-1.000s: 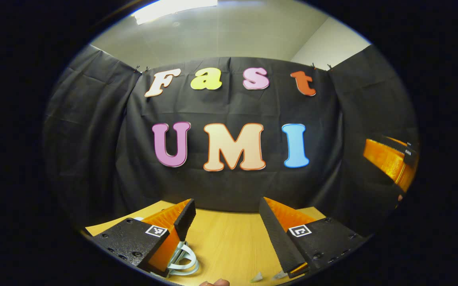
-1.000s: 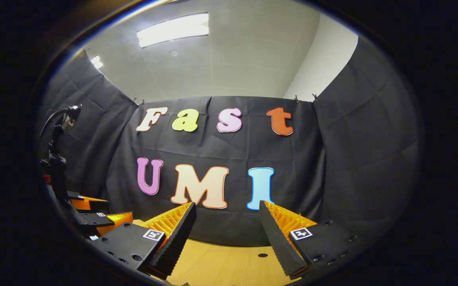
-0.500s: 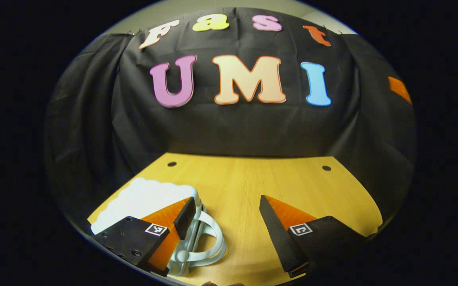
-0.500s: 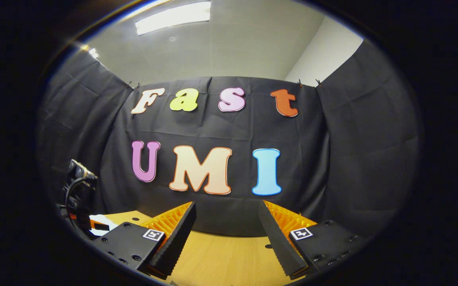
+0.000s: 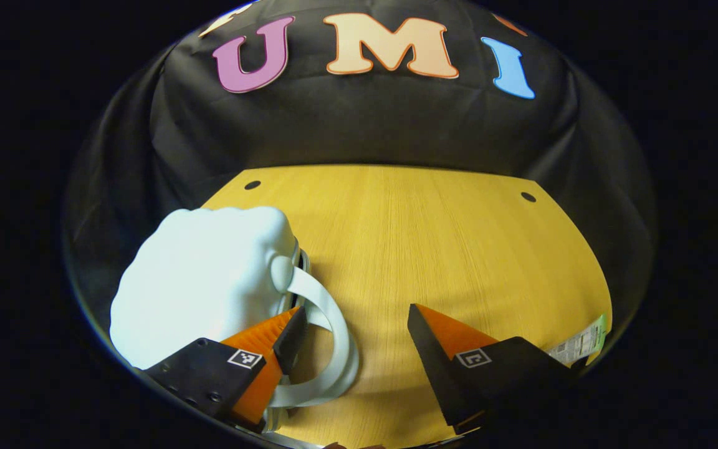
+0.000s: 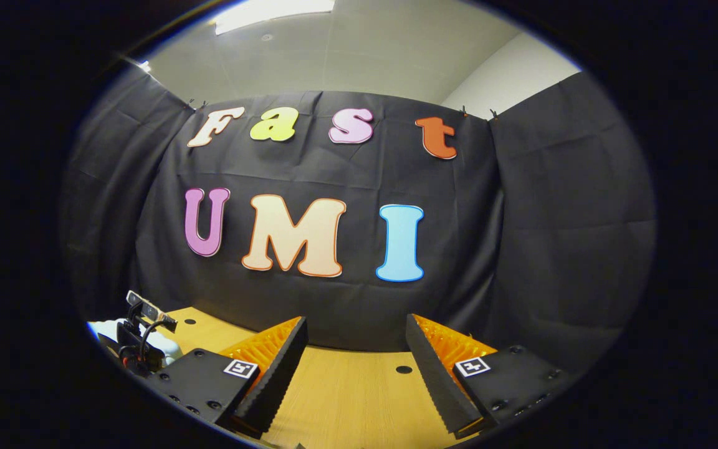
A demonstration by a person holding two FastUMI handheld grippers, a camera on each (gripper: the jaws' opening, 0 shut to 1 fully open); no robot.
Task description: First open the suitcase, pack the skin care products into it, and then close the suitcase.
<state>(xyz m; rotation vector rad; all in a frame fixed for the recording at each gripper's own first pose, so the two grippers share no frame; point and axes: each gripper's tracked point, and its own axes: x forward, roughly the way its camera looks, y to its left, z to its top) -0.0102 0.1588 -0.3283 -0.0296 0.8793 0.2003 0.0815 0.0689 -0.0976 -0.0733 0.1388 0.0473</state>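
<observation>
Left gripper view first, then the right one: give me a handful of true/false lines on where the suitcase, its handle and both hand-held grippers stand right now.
1. The pale suitcase lies closed on the wooden table. True.
2. The left hand-held gripper is shut on the suitcase's handle. False: its jaws stand open, with one finger beside the handle loop.
3. The right hand-held gripper holds a skin care product. False: its jaws are open with nothing between them.
4. A labelled packet lies at the table's right edge in the left gripper view. True.
5. The handle sits on the suitcase's side that faces the middle of the table. True.
</observation>
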